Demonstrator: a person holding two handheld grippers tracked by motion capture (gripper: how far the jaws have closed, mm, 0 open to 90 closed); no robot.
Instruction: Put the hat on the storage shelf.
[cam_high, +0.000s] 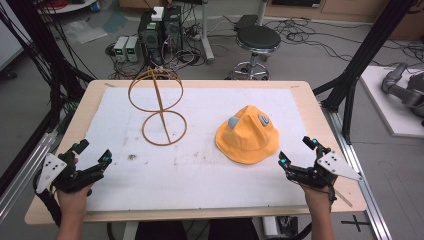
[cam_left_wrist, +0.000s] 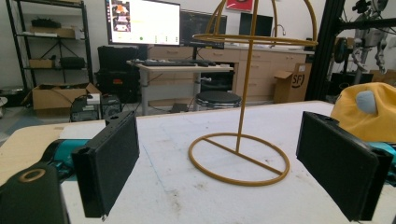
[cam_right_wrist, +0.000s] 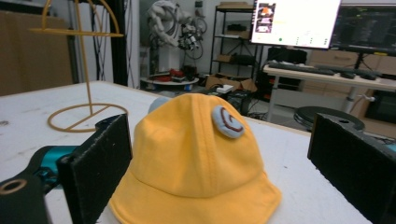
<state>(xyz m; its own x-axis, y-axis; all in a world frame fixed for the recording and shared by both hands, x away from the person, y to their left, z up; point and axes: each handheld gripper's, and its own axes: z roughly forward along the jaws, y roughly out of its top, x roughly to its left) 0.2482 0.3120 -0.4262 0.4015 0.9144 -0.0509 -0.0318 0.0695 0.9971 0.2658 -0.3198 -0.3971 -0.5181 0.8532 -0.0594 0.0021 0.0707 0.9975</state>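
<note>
A yellow bucket hat with grey round patches lies brim-down on the white mat, right of centre. It also sits straight ahead of the right gripper's jaws, hat. A gold wire hat stand rises at the mat's back left; its ring base lies ahead of the left gripper's jaws. My left gripper rests open at the front left with nothing in it. My right gripper stands open at the front right, just short of the hat's brim.
The white mat covers most of a wooden table. Behind the table a black stool, computer boxes and loose cables crowd the floor. A black frame post slants at the right.
</note>
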